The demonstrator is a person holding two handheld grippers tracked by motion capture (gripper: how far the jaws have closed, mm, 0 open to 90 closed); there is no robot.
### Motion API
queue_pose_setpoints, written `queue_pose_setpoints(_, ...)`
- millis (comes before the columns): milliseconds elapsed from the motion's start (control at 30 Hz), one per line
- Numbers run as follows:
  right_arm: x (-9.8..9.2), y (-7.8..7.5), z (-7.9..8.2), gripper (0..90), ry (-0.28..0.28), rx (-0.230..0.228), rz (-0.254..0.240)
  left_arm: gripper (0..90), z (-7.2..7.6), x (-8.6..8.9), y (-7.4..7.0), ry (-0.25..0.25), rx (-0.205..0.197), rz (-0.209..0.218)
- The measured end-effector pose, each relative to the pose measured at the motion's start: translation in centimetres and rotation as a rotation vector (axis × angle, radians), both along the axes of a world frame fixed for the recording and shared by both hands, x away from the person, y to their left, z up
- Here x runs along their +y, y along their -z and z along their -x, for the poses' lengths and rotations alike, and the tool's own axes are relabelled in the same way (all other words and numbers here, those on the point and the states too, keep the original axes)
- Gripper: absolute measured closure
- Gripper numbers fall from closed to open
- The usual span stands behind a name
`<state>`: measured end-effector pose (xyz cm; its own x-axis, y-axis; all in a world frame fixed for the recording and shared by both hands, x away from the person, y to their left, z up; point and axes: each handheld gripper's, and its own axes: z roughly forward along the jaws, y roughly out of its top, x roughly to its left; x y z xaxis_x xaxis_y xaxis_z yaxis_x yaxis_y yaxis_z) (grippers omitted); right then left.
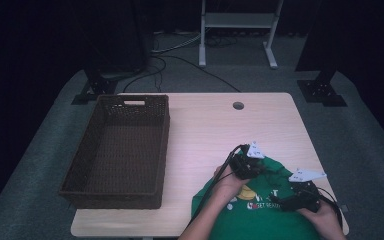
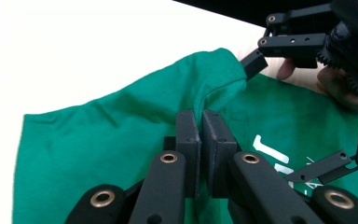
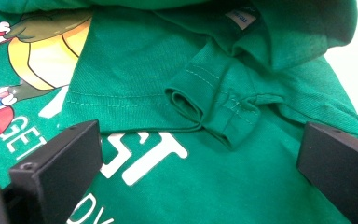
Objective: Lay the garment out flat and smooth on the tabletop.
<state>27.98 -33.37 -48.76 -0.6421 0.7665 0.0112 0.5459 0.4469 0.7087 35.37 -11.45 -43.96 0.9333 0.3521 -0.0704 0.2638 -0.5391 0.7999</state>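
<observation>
Basket (image 1: 115, 150) sits well left of both claws. Left gripper (image 2: 201, 133) is pinching a fold of green T-shirt (image 1: 260, 212), apparently mid-fold. Right gripper (image 3: 200, 158) hangs spread above a sleeve cuff (image 3: 205, 107); next, likely pinch it.

A dim room: grey carpet (image 1: 360, 135) under a pale wooden table (image 1: 260, 120), white frame (image 1: 237, 22) behind.

White printed lettering was noted on the green T-shirt (image 3: 242, 186): "GET" beside the cartoon figure (image 3: 42, 60) and the letters "ST" below the folded hem. A small neck label (image 3: 240, 17) carried print too small to be read.
</observation>
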Motion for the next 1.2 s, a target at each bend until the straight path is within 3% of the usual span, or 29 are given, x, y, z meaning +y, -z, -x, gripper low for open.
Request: queue_pose_setpoints(1200,0.0,0.0,0.0,0.0,0.002,0.001,-0.001,86.5,-2.5,2.7,-2.7,-0.061,-0.008,0.035)
